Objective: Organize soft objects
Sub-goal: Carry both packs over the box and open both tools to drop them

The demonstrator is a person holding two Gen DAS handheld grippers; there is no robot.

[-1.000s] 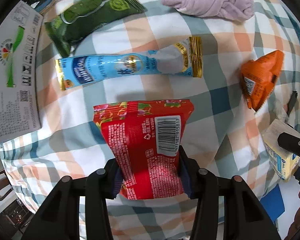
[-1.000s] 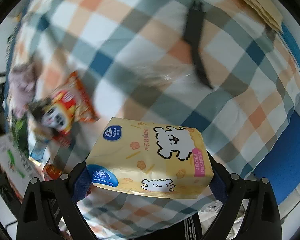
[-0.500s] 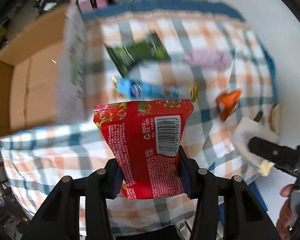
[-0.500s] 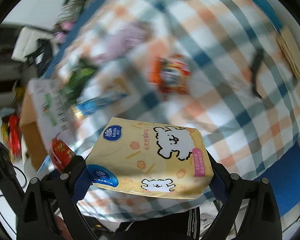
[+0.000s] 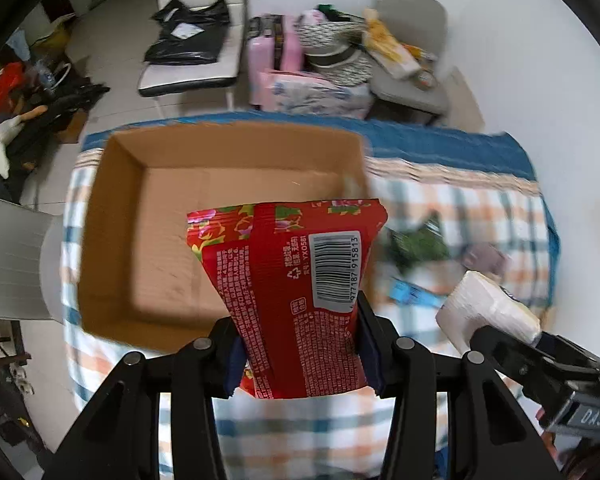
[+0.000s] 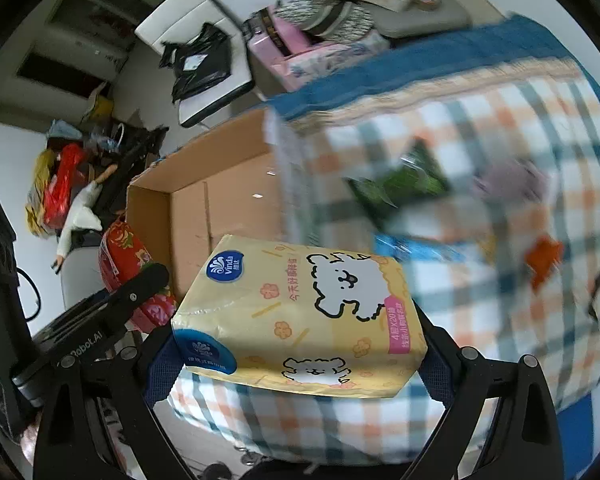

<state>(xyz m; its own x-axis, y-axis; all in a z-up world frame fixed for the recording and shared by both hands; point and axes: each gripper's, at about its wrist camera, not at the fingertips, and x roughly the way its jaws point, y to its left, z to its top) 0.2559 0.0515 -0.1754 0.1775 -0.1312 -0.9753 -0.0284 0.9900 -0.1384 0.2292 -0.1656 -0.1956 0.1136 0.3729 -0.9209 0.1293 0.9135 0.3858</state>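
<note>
The open cardboard box (image 5: 172,240) sits on the checked cloth (image 5: 480,208) at its left end, and everything else can be placed against it. The left gripper (image 5: 300,344) pinches a red snack packet (image 5: 296,288) by its lower part, both blue-padded fingers (image 5: 366,344) pressed into its sides; the packet stands upright with the barcode facing the camera, held above the cloth just in front of the box's near wall, its top edge overlapping the box interior in the left wrist view. The right gripper (image 6: 296,356) is clamped on a yellow tissue pack (image 6: 300,316) printed with white cartoon dogs, its fingers squeezing the pack's two short ends; the pack hangs to the right of the box and nearer the camera, close to the box's right wall. In the right wrist view the red packet and the left gripper appear at the box's near left corner. Still lying on the cloth, to the right of the box, are a green packet (image 6: 404,184), a blue packet (image 6: 416,250), a lilac cloth bundle (image 6: 508,178) and, farthest from the box, an orange packet (image 6: 544,258); all are blurred. Beyond the box stand a white chair (image 5: 196,52) with a black bag and a pink suitcase (image 5: 272,60).
</note>
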